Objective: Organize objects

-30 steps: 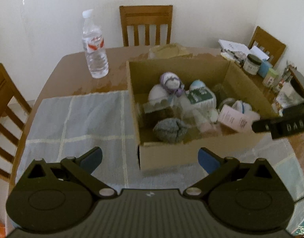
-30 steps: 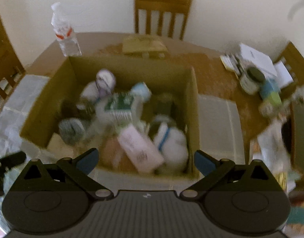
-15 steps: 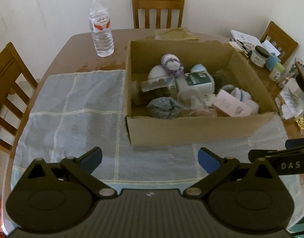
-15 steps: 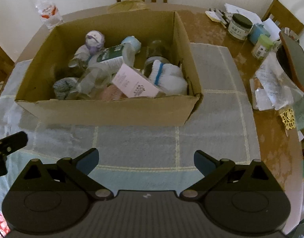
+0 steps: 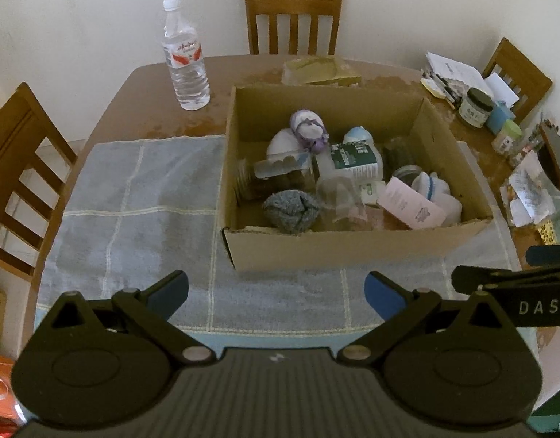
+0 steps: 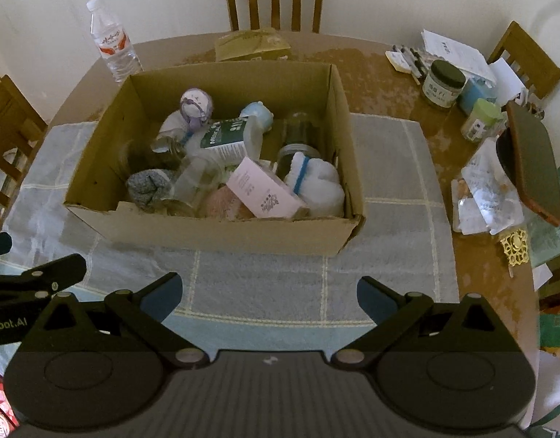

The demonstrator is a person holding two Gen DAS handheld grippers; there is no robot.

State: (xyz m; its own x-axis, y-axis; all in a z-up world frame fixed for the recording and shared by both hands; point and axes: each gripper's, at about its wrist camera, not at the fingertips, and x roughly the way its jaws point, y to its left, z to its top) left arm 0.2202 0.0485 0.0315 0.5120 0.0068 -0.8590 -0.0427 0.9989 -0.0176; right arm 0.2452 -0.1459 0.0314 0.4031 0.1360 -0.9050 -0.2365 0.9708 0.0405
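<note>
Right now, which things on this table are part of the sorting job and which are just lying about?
Job:
cardboard box
pink carton
grey sock ball
green-label bottle
white sock roll
left claw and right claw, both open

Likely lying about:
water bottle
dark-lid jar
papers

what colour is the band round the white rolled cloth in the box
Blue, on the white rolled cloth in the cardboard box; clearest in the right wrist view.

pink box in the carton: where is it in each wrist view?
Left wrist: pink box lies at the carton's near right corner, beside the white sock roll.
Right wrist: pink box sits near centre, by the front wall.
Shared landmark: water bottle, upper left in both.
</note>
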